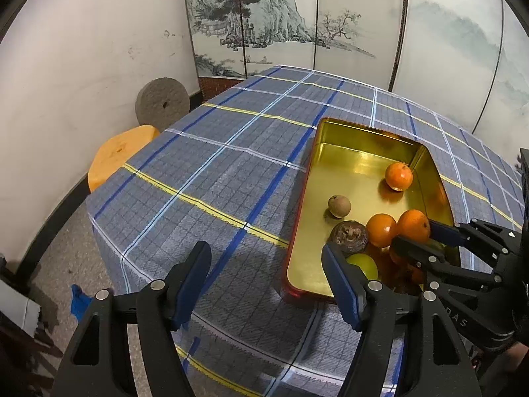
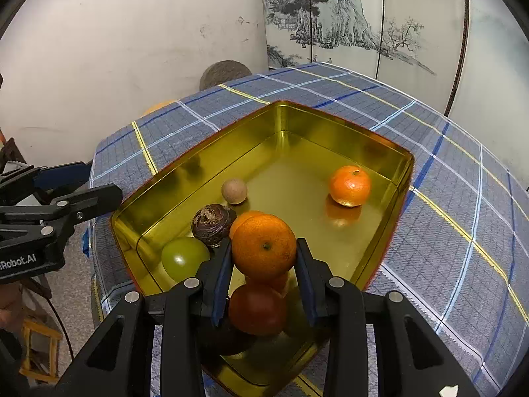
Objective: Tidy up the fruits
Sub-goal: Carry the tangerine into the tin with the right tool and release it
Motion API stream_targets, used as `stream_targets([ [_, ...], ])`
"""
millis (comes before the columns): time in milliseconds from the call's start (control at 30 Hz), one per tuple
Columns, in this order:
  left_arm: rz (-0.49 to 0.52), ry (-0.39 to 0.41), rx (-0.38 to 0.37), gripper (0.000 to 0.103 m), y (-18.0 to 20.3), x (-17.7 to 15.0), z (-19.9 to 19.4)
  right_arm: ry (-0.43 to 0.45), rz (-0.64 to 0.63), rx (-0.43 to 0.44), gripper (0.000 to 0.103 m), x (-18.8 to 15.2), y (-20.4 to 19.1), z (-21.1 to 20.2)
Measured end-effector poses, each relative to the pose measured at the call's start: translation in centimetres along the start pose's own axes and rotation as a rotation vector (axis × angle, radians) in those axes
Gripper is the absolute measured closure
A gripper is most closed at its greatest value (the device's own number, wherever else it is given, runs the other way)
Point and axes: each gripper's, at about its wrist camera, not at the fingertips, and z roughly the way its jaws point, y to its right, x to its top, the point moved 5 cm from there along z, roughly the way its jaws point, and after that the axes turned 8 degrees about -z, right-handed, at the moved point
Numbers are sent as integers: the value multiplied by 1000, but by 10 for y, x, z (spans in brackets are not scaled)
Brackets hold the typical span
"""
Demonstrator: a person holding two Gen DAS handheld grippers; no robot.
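A gold tin tray [image 1: 350,139] [image 2: 330,129] sits on the plaid tablecloth. In it lie a lone orange [image 1: 399,176] [image 2: 349,185], a small tan fruit [image 1: 339,206] [image 2: 234,191], a dark wrinkled fruit [image 1: 349,236] [image 2: 211,225], a green fruit [image 1: 363,264] [image 2: 183,258], another orange [image 1: 381,230] and a red fruit [image 2: 257,309]. My right gripper [image 2: 264,264] [image 1: 418,235] is shut on an orange [image 2: 264,247] [image 1: 413,226] just above the tray's near end. My left gripper [image 1: 267,281] is open and empty, left of the tray's near corner.
An orange wooden stool [image 1: 115,155] and a grey stone disc [image 1: 162,101] stand beyond the table's left edge by the white wall. A painted folding screen [image 1: 297,16] stands behind the table. The floor lies below the near table edge.
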Motion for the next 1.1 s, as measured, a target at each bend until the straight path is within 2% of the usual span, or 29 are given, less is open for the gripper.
stream_targets([
  [667,11,-7,4,32,2,-4,2,1,5,-4,67,2,1,5],
  [1000,15,-4,8,32,4,-3,2,8,2,-10,59,1,1,3],
  [1100,17,-1,11,32,4,-3,1,18,8,-11,52,2,1,-2],
])
